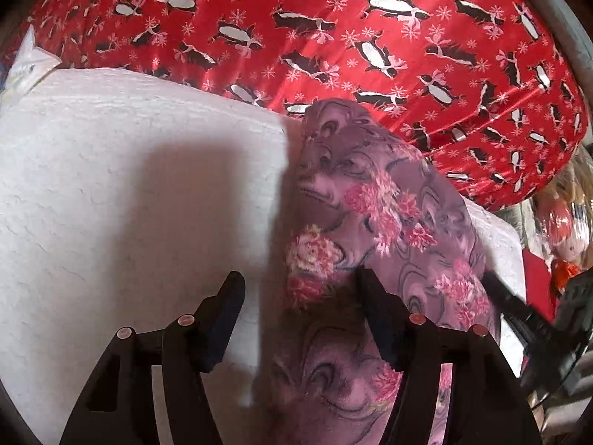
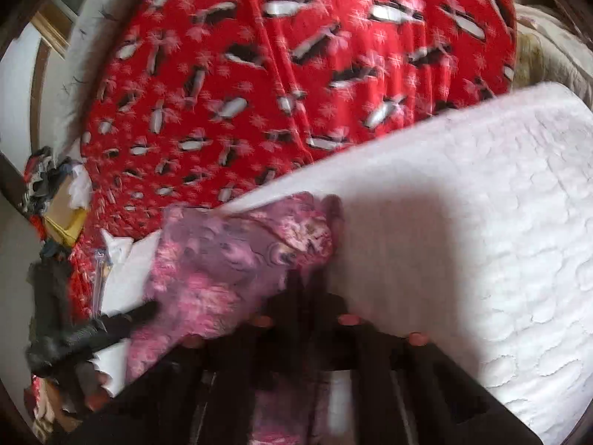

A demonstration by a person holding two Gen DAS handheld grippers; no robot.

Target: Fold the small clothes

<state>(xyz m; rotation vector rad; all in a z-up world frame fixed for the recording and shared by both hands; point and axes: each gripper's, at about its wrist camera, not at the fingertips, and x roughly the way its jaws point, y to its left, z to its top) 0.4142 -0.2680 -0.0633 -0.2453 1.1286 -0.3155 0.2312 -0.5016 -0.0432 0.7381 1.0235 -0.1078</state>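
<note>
A small purple garment with pink flowers (image 1: 370,193) lies bunched on a white quilted pad (image 1: 111,185). My left gripper (image 1: 300,296) is open over the garment's near left edge, one finger above the pad and the other above the cloth. In the right wrist view the same garment (image 2: 222,252) is blurred. My right gripper (image 2: 307,289) has its fingers together at the cloth's near edge, apparently pinching it. The right gripper (image 1: 519,311) also shows at the garment's right side, and the left gripper (image 2: 122,319) shows at its left side.
A red blanket with penguins (image 1: 333,37) covers the surface behind the white pad (image 2: 481,222). Bags and red items (image 1: 563,222) sit off the right edge. Boxes and clutter (image 2: 63,204) lie beyond the blanket on the left.
</note>
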